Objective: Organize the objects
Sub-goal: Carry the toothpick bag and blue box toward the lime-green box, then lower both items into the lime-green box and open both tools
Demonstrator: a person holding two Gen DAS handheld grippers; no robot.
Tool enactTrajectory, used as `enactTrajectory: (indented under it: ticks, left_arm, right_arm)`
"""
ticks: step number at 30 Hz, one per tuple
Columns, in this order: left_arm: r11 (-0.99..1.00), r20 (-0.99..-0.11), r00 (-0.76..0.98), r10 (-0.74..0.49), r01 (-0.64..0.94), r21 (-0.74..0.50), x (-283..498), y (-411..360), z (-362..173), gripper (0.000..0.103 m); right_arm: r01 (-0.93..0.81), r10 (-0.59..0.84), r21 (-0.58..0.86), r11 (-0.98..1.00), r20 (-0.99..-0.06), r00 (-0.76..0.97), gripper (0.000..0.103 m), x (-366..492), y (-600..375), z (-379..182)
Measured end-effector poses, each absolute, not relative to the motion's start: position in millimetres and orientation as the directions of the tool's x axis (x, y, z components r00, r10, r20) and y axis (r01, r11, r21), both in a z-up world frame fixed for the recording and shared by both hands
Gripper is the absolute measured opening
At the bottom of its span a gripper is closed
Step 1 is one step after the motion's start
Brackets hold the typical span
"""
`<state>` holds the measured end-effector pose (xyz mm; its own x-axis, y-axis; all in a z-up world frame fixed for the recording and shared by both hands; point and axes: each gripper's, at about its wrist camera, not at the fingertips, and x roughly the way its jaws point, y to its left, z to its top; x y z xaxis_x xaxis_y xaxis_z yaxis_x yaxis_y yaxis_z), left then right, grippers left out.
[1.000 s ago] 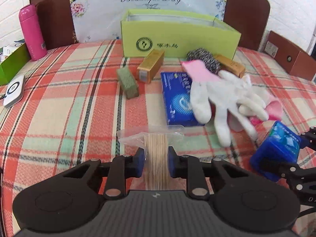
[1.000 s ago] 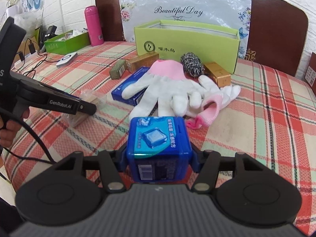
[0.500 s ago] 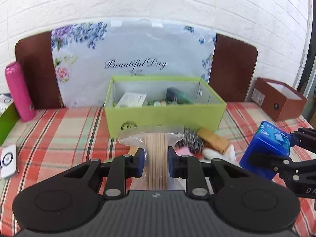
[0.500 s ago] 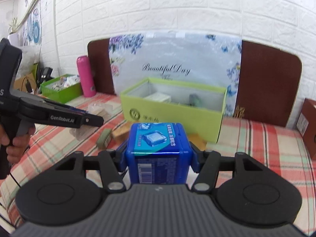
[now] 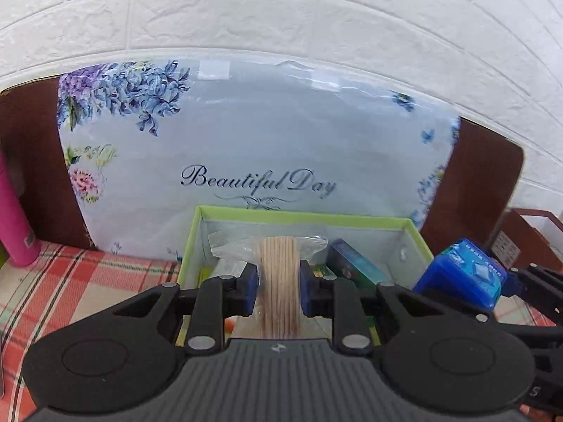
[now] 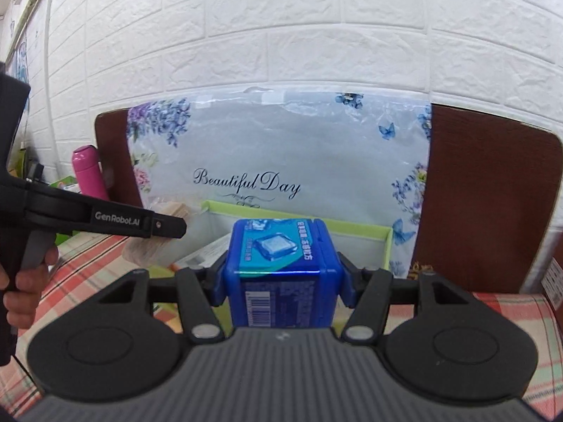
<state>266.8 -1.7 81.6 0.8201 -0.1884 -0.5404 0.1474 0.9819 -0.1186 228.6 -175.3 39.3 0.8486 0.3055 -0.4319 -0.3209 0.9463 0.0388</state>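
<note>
Your left gripper [image 5: 278, 290] is clamped on a clear bag of wooden toothpicks [image 5: 279, 281], the blue pads pressing the bundle from both sides and the bag's flat top fanning out above them. It hangs over the near edge of the lime-green box [image 5: 420, 237], which sits open on the plaid tablecloth [image 5: 70, 281]. Inside the box you can make out a teal packet [image 5: 355, 263] leaning toward the right wall and some green and white items too hidden to name.

Your right gripper [image 6: 281, 277] grips a blue plastic container [image 6: 281, 267] with a teal printed label on top and a barcode on its near face, held level just in front of the same box [image 6: 355, 227]. In the left wrist view that container [image 5: 461, 274] shows at the right, beside the box's right wall.

Behind the box stands a flowered bag reading "Beautiful Day" [image 5: 257, 147] against a brown headboard [image 6: 492, 204] and white brick wall [image 6: 316, 24]. A pink bottle [image 6: 88, 172] stands at the left, and your hand [image 6: 24, 285] shows on the left gripper's handle
</note>
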Motion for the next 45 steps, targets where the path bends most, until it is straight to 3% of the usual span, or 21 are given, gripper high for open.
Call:
enactTrajectory:
  ticks: [9,11,12,13,14,15,20,31,35,45]
  left_arm:
    - [0.99,-0.574,0.808,-0.137,0.119,-0.07,319,2,51,0.026]
    - [0.993,-0.561,0.82,-0.114,0.104,-0.05,322,2,46,0.054]
    - [0.996,-0.558,0.825,-0.09,0.086,-0.034,322,2,44,0.084]
    - [0.998,-0.546,0.836,-0.062,0.063,-0.017,320,3,43,0.093]
    - [0.999,-0.523,0.851,-0.043,0.046,-0.007,317,4,43,0.093]
    - [0.999,-0.514,0.856,-0.048,0.05,-0.009,315,5,42,0.093]
    - [0.997,-0.57,0.818,-0.074,0.047,-0.061,316,11,37,0.093]
    - [0.989,-0.561,0.816,-0.138,0.081,-0.125,274,11,65,0.093]
    - [0.995,-0.563,0.821,-0.094,0.064,-0.073,241,8,76,0.093]
    - [0.988,-0.573,0.805,-0.156,0.138,-0.075,148,12,61,0.093]
  right_arm:
    - [-0.344,0.307,0.012,0.939,-0.482,0.821,0.058,290,-148,0]
    - [-0.359,0.306,-0.013,0.933,-0.495,0.813,0.061,297,-143,-8]
    - [-0.359,0.304,-0.022,0.933,-0.49,0.817,0.074,298,-142,-10]
    - [-0.354,0.299,-0.03,0.935,-0.473,0.829,0.083,296,-143,-11]
    - [-0.351,0.298,-0.036,0.936,-0.451,0.842,0.098,293,-143,-10]
    - [-0.347,0.296,-0.044,0.937,-0.429,0.854,0.103,290,-144,-10]
    - [-0.332,0.279,-0.051,0.942,-0.43,0.858,0.103,286,-147,-7]
    - [-0.324,0.291,-0.014,0.946,-0.408,0.865,0.103,250,-158,22]
    - [-0.307,0.279,-0.002,0.952,-0.405,0.87,0.103,221,-165,35]
    - [-0.274,0.27,0.05,0.96,-0.417,0.868,0.103,125,-180,30]
